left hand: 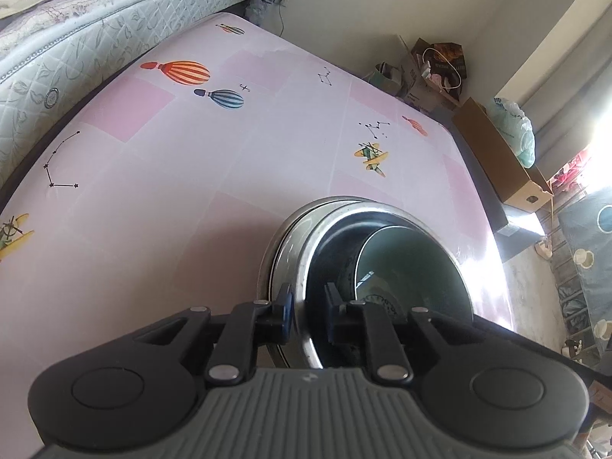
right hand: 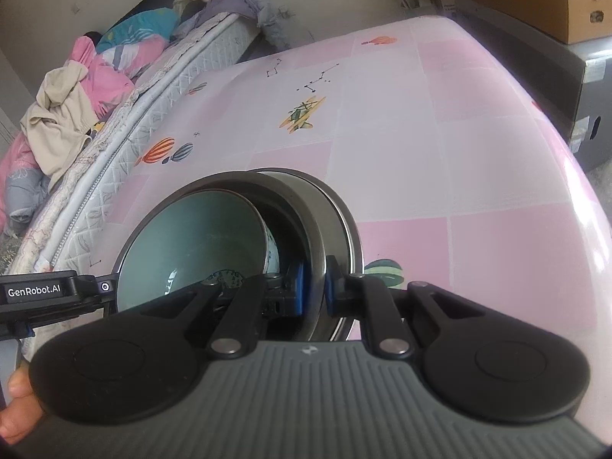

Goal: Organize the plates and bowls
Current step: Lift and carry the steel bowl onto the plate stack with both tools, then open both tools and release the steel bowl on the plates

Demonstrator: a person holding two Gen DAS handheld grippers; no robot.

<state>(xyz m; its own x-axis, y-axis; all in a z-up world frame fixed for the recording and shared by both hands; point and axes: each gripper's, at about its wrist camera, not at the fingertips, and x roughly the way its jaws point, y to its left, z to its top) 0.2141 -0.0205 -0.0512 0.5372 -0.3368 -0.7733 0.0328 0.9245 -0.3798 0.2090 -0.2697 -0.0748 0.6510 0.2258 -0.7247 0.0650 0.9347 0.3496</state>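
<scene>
Both grippers grip the same stack from opposite sides, over a table w/ a pink checked cloth point(left hand: 160, 206) printed w/ balloons and planes.

Left gripper point(left hand: 308, 306): fingers nearly closed w/ the rim of the steel bowl point(left hand: 302, 252) between them, one pad outside, one inside. There's a small gap at the inner pad, so whether it's pressing firmly is hard to say from this angle.

Right gripper point(right hand: 316, 285): blue pads pinched tight on the far rim of the steel bowl point(right hand: 306, 206).

Inside the steel bowl sits a pale green ceramic bowl point(right hand: 191, 241), tilted toward the left side. A flat steel plate point(left hand: 281, 237) lies under the bowl, its edge showing just outside the rim.

Stack is near the table's front edge. Mattress point(left hand: 76, 46) runs alongside the table; cardboard box point(left hand: 493, 153) sits past the far side.
</scene>
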